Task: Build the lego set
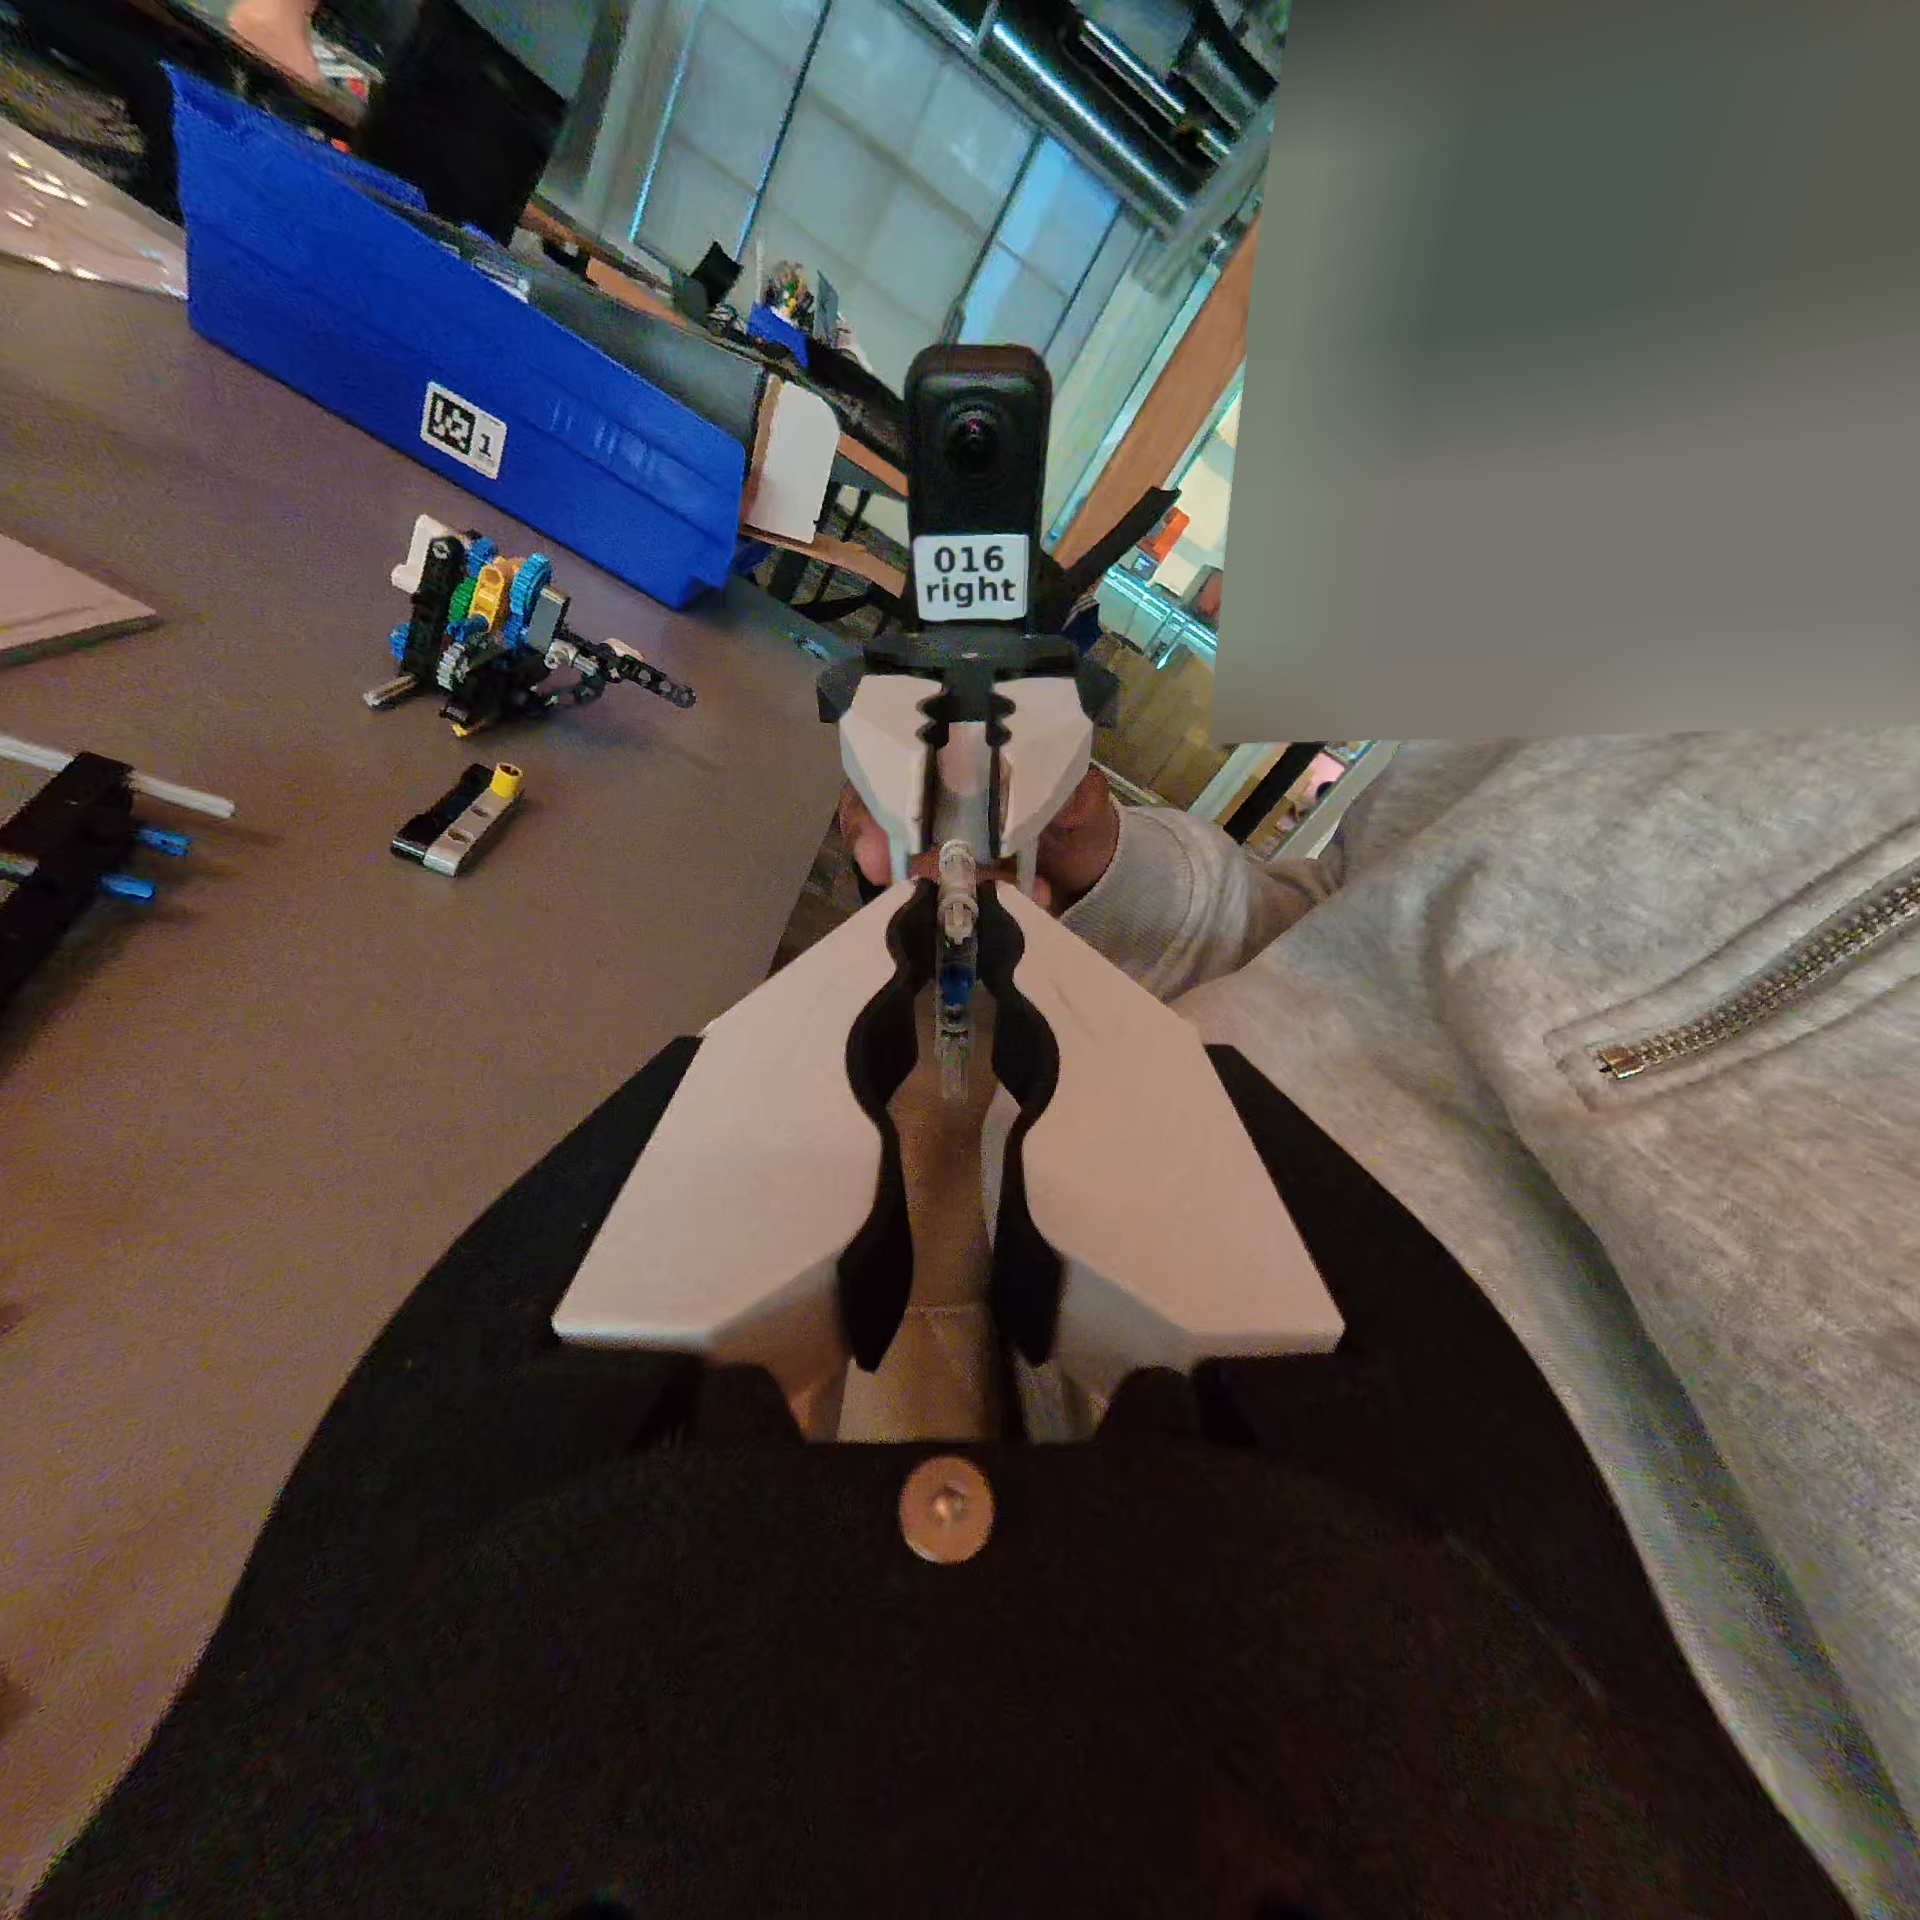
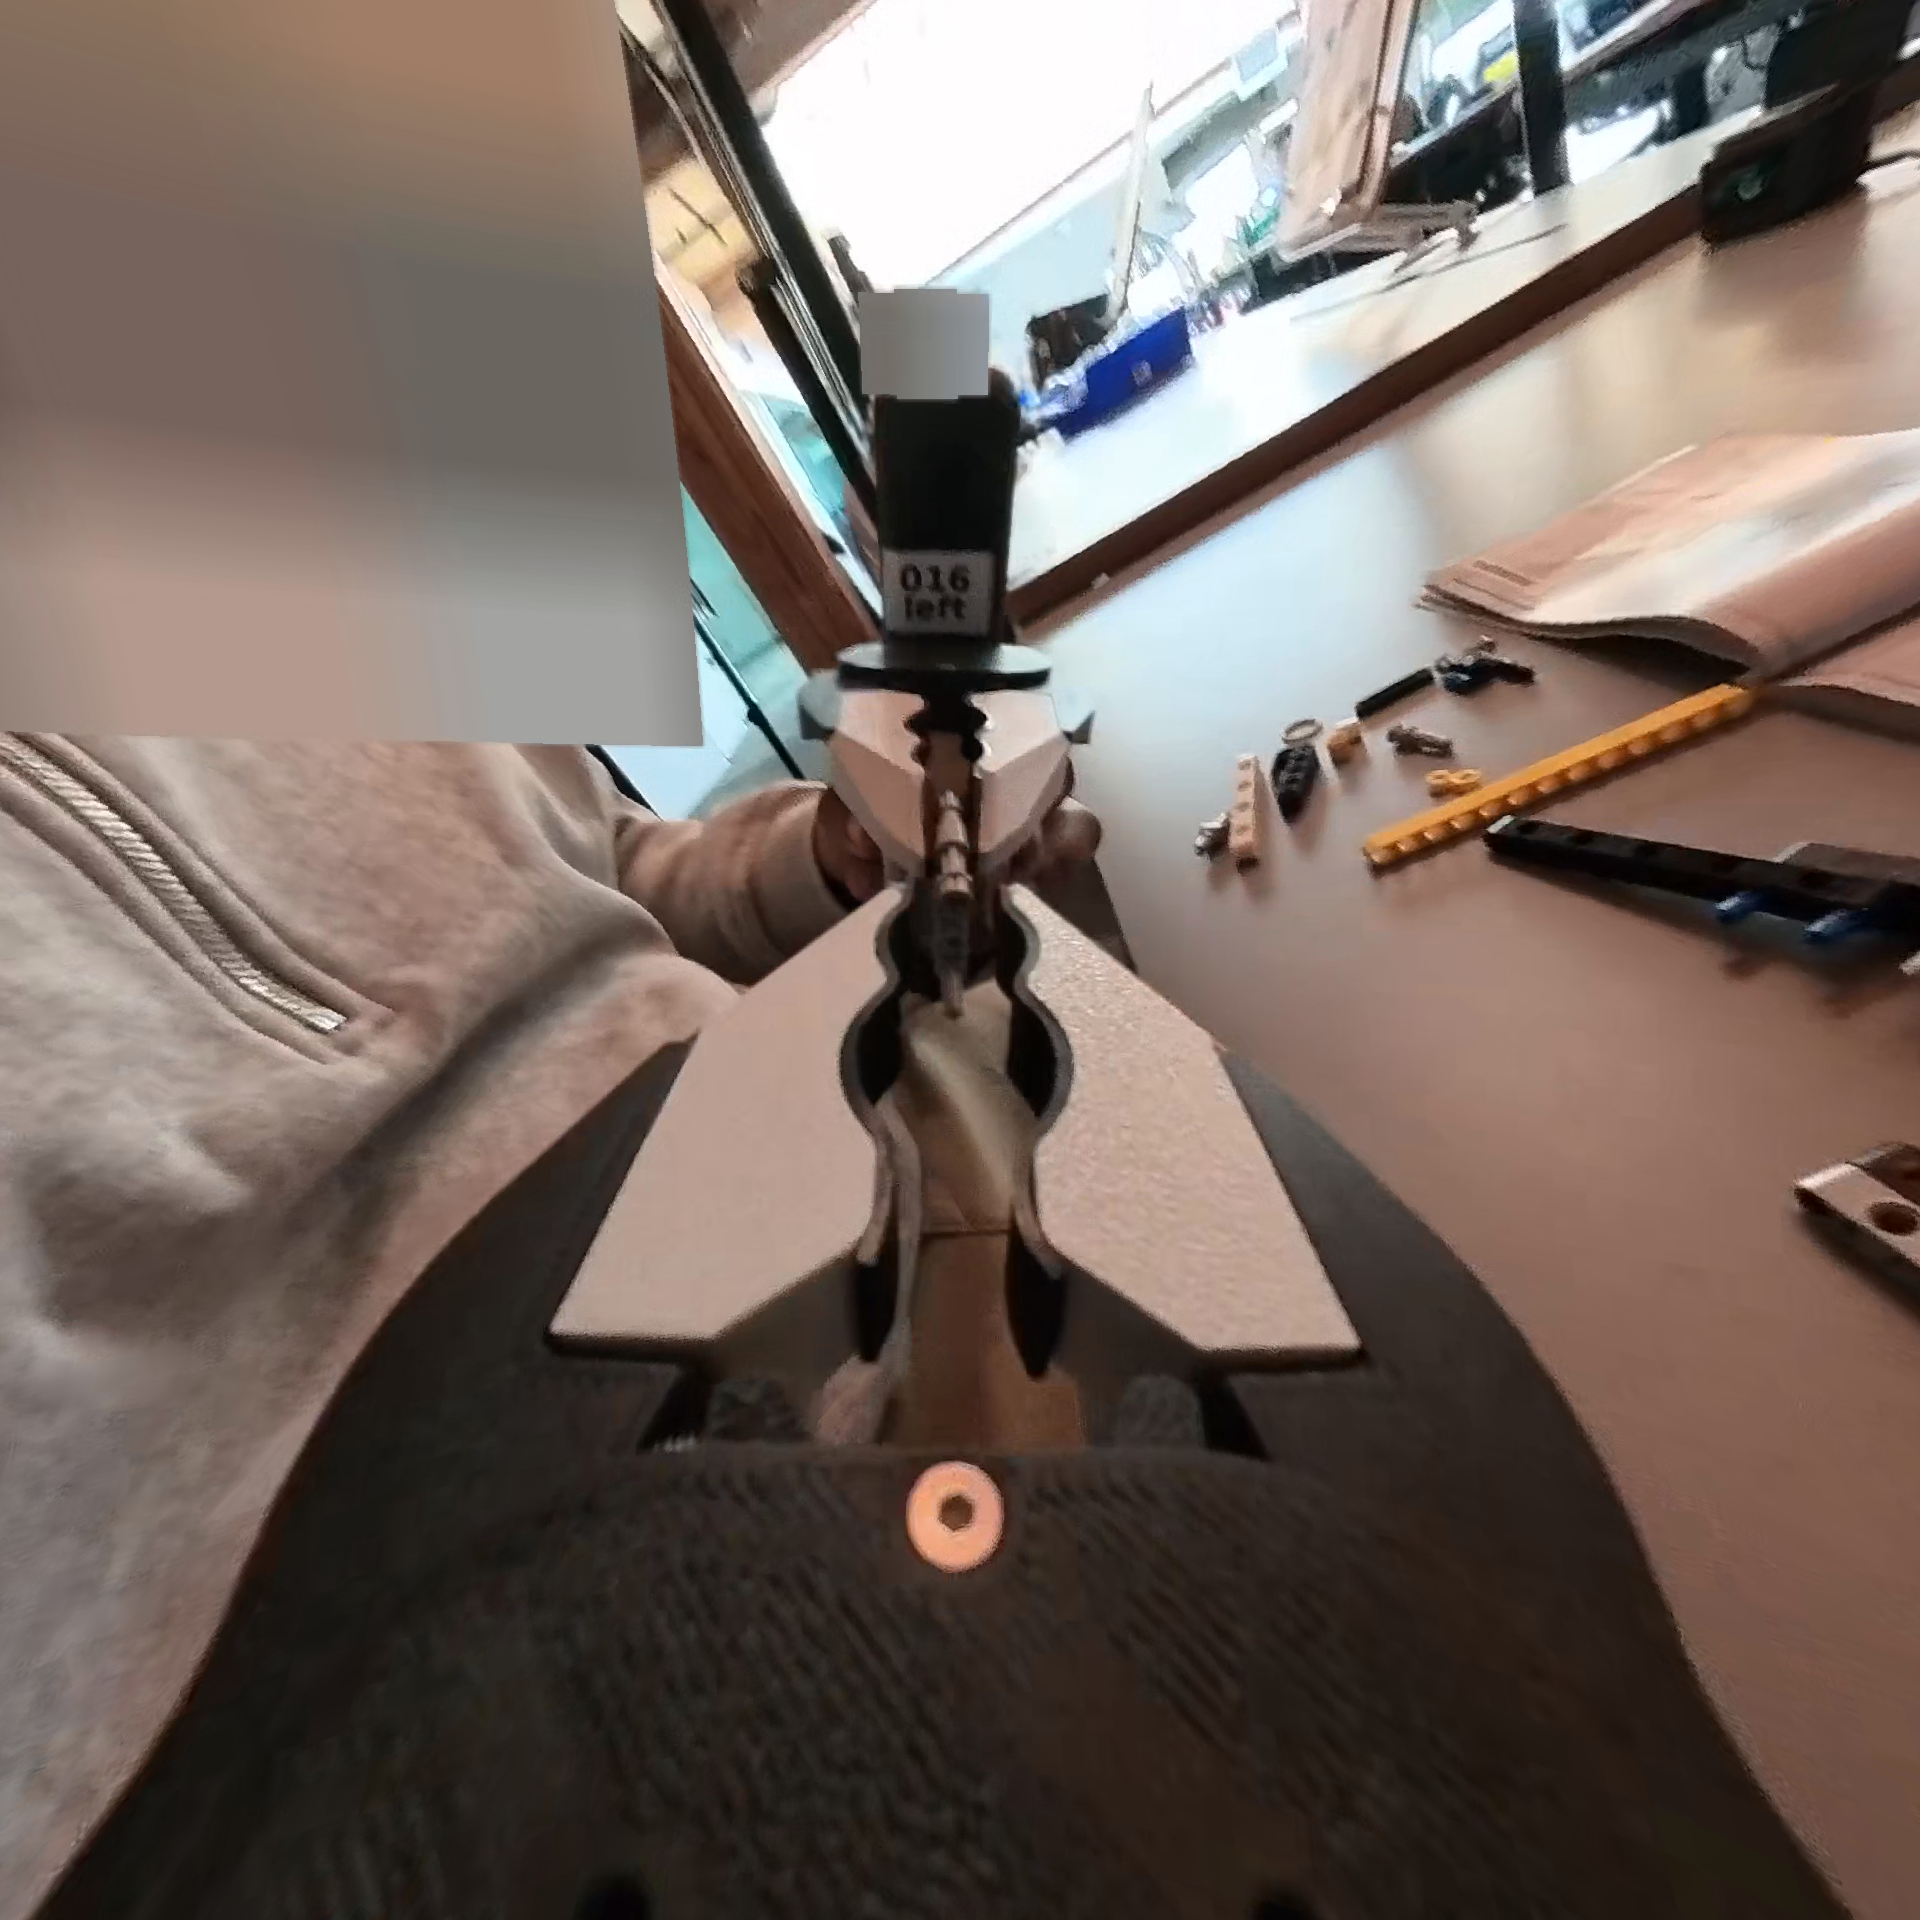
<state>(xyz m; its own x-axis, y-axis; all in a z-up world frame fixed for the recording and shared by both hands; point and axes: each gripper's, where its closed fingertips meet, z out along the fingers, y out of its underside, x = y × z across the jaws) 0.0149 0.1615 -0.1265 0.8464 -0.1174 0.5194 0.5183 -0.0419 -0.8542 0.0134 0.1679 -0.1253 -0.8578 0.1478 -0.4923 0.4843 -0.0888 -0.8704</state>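
My two grippers face each other tip to tip above the table edge, in front of a person in a grey zipped hoodie. My left gripper is shut on a thin dark lego beam with a blue pin and a grey pin. My right gripper is shut on the other end of the same thin piece. The right gripper also shows in the left wrist view, and the left gripper in the right wrist view. A built lego sub-assembly with blue, yellow and green gears stands on the table.
A blue bin sits behind the sub-assembly. A small black, grey and yellow piece and a black beam with blue pins lie nearby. A long yellow beam, several small parts and an open booklet lie on the table. Left and right tips are no more than a few centimetres apart.
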